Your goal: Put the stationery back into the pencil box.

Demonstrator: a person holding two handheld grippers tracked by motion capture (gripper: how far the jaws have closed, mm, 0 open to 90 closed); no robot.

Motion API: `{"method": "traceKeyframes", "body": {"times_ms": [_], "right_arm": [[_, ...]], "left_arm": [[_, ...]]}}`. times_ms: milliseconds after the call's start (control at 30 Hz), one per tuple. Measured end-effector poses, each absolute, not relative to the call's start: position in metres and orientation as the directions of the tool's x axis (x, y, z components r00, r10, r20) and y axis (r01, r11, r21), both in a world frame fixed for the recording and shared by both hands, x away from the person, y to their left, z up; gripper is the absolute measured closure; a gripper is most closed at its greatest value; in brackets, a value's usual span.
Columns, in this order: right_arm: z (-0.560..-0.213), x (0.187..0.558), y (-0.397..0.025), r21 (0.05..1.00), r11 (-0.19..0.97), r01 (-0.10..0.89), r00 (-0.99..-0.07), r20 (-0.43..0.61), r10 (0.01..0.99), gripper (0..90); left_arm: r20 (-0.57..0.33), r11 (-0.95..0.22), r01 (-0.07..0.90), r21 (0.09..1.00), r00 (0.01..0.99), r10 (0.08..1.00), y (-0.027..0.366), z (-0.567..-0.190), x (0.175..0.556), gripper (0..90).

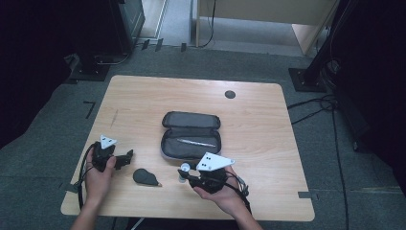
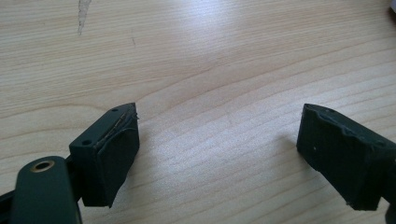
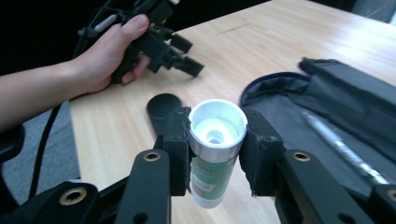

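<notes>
My right gripper is shut on a glue stick with a white cap and a green label, held upright just above the table. In the high view the glue stick hangs at the near edge of an open dark pencil case. A silver pen lies inside the case, and the pen runs along its lining. My left gripper stands open over bare wood, nothing between its pads. In the high view the left gripper sits at the table's front left.
A small black teardrop-shaped object lies on the wooden table between the two grippers. A round dark grommet sits near the table's far edge. Black stands and cables surround the table on the grey carpet.
</notes>
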State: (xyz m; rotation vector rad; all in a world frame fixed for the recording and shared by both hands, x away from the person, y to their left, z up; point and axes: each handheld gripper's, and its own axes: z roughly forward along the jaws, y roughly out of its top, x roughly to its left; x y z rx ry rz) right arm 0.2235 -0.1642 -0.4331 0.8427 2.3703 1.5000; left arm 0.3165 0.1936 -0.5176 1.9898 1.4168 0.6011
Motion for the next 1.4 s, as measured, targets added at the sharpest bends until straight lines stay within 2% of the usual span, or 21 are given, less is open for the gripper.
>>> {"method": "traceKeyframes", "body": {"times_ms": [633, 1000, 1400], "right_arm": [[-0.418, 0.257, -0.191, 0.895, 0.261, 0.362, -0.73, 0.098, 0.677, 66.1], [-0.435, 0.285, -0.191, 0.886, 0.254, 0.387, -0.667, 0.079, 0.74, 66.1], [-0.454, 0.302, -0.175, 0.87, 0.267, 0.414, -0.658, 0.084, 0.749, 66.0]], "left_arm": [[0.012, -0.236, 0.667, 0.707, 0.322, 0.947, 0.194, -0.518, 0.317, 13.6], [0.012, -0.236, 0.667, 0.707, 0.322, 0.947, 0.194, -0.518, 0.317, 13.6], [0.012, -0.236, 0.667, 0.707, 0.322, 0.947, 0.194, -0.518, 0.317, 13.5]]}}
